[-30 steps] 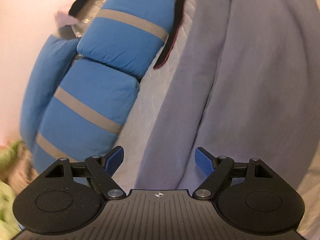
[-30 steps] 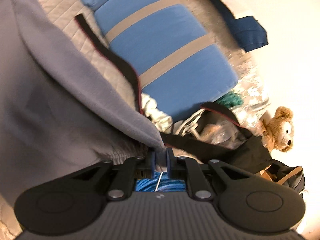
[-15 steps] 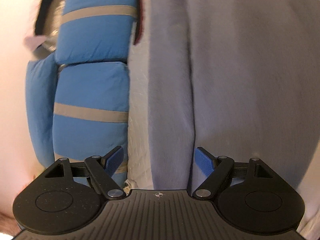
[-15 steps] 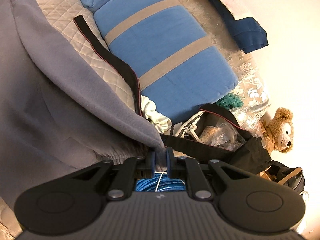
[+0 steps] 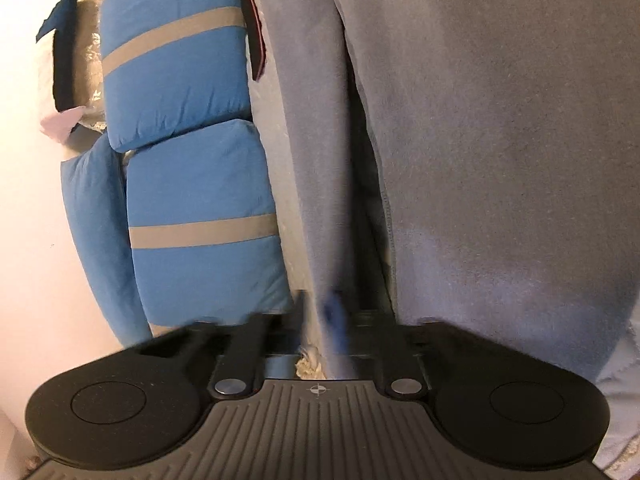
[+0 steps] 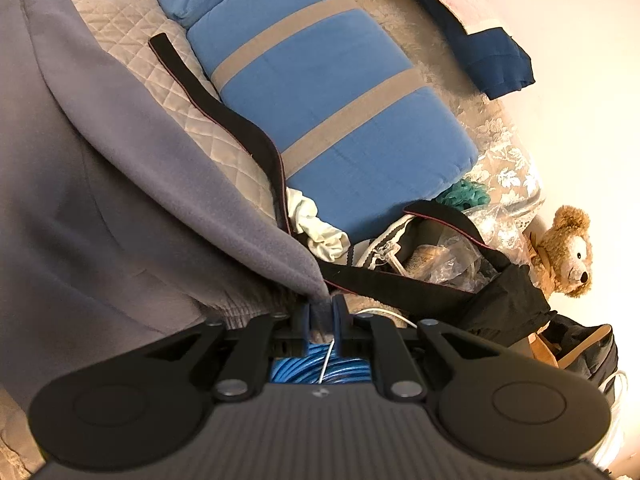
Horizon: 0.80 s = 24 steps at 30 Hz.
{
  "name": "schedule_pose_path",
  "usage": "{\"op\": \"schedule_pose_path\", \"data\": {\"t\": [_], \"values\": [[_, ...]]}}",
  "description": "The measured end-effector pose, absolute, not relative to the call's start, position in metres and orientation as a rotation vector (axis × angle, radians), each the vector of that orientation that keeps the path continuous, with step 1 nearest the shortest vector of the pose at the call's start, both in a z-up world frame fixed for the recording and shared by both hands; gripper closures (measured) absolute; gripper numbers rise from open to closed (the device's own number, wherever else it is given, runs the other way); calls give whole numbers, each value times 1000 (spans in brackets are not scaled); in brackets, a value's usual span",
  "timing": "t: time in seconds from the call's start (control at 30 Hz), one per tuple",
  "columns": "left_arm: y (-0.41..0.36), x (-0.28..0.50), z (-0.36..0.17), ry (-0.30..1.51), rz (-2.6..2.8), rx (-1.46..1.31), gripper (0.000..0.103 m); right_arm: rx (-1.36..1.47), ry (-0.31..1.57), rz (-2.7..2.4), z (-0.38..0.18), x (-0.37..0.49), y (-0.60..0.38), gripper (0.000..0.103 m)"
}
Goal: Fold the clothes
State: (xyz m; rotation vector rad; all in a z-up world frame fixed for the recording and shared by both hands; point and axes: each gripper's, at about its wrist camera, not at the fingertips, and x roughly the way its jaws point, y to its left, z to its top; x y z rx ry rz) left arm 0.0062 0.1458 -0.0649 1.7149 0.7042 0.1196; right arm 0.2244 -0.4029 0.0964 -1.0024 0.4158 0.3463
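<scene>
So we're at the grab step of the fold: both tongs on the grey fleece garment (image 5: 500, 140), which is spread over the quilted bed cover (image 6: 132, 48) ahead of and around both tools; next move, as we judge it, is lifting the two pinched spots together and carrying them across to make the fold, keeping tension even so the fleece doesn't sag or slip out.

Left gripper (image 5: 320, 324): jaws come fully together, motion-blurred; a narrow ridge of the grey fabric runs straight ahead from the tips and looks pinched between them; blue pad smeared in the blur, so contact is our reading, not crisp. Blue striped cushions (image 5: 188, 200) sit just left of the tips.

Right gripper (image 6: 320, 316): nearly closed, clamped on a corner of the garment; fleece edge rises up-left from the tips. Black strap (image 6: 224, 120) lies just beyond that edge; black bag (image 6: 500, 296) right of the tips; teddy bear (image 6: 568, 252) further right; blue cable coil (image 6: 320, 368) directly under the jaws.

Risk: strap snagging on the lift.
</scene>
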Motion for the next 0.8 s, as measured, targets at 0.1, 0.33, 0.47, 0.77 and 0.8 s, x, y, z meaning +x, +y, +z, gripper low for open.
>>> {"op": "schedule_pose_path", "data": {"t": [0.1, 0.33, 0.47, 0.77, 0.8], "values": [[148, 1, -56, 694, 100, 1662, 100, -991, 425, 347, 95, 225, -405, 91], [160, -9, -10, 587, 154, 1523, 101, -961, 399, 336, 96, 222, -412, 92], [165, -18, 13, 580, 144, 1438, 101, -942, 414, 340, 102, 216, -419, 92], [171, -45, 8, 618, 80, 1436, 101, -962, 463, 422, 101, 166, -436, 92], [170, -47, 7, 617, 73, 1441, 101, -965, 475, 437, 98, 158, -438, 92]]}}
